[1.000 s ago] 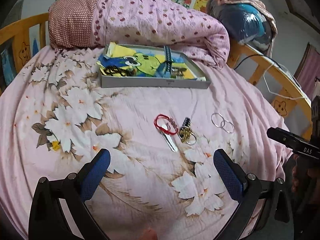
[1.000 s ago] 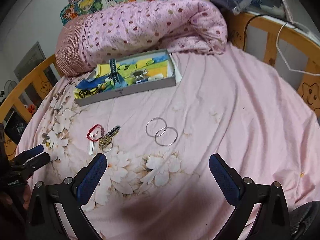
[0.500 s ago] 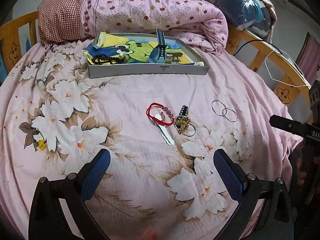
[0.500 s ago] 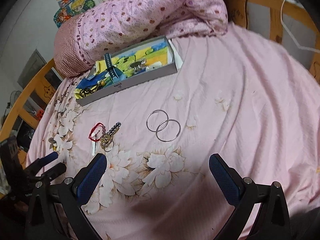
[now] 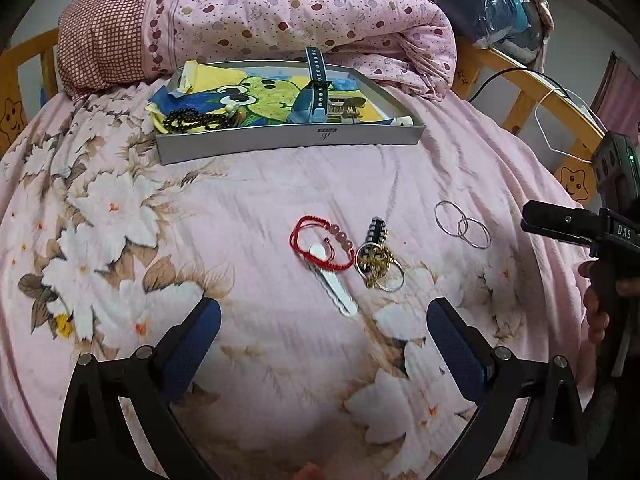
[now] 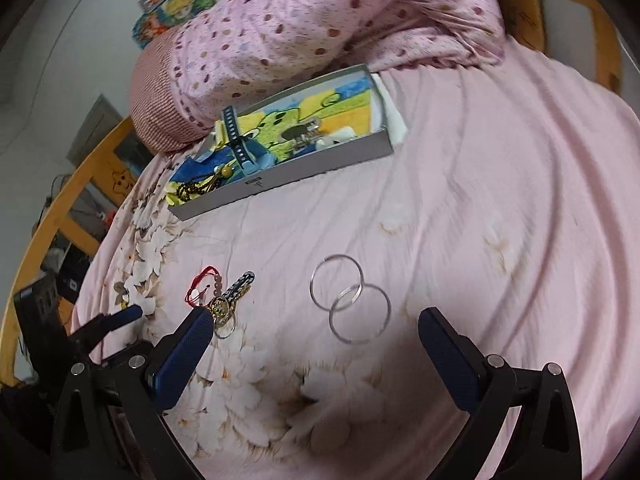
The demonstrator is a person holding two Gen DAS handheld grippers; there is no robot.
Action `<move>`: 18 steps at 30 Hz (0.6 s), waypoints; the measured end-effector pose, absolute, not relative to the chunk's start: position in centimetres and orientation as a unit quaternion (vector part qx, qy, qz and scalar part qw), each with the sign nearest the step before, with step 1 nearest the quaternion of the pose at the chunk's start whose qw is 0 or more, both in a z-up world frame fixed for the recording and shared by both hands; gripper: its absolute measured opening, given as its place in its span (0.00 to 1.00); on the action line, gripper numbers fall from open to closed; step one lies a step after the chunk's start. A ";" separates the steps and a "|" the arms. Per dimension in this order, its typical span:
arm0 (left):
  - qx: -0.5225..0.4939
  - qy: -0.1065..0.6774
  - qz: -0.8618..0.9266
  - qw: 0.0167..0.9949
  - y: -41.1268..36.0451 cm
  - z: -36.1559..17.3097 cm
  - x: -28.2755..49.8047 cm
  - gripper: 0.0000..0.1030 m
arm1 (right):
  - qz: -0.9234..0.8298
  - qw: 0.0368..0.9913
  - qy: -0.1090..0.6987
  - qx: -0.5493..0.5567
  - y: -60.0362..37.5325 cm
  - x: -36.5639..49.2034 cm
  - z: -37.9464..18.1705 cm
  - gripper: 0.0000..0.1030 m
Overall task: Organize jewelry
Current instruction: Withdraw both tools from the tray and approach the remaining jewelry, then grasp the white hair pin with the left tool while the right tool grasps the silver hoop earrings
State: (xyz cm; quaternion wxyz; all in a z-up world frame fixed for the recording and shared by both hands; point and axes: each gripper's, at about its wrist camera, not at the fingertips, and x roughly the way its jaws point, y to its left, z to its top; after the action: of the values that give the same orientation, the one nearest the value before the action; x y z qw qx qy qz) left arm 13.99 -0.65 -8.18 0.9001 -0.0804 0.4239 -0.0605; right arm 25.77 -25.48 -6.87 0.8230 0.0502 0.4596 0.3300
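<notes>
Both tools are wide apart and hold nothing: the left tool (image 5: 323, 322) hangs above the bed (image 5: 260, 200) near its front edge, just before the red bracelet (image 5: 320, 242) and the gold keyring (image 5: 376, 262), and the right tool (image 6: 314, 330) is over the two silver bangles (image 6: 348, 304). The grey tray (image 5: 288, 138) lies at the far side of the bed against the rolled quilt (image 5: 280, 12), with a blue watch (image 5: 318, 88) and dark beads (image 5: 196, 118) inside
</notes>
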 end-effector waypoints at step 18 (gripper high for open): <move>-0.069 0.449 -0.102 0.885 -2.4 -10.6 17.5 0.33 | 0.353 0.816 0.457 -0.038 -22.4 28.5 -9.5 0.60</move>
State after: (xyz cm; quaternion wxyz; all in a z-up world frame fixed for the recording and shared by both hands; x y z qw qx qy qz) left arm 17.49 -2.45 -10.58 0.8851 -0.0688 0.4488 -0.1018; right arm 28.55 -22.38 -9.52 0.8157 -0.0383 0.4566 0.3531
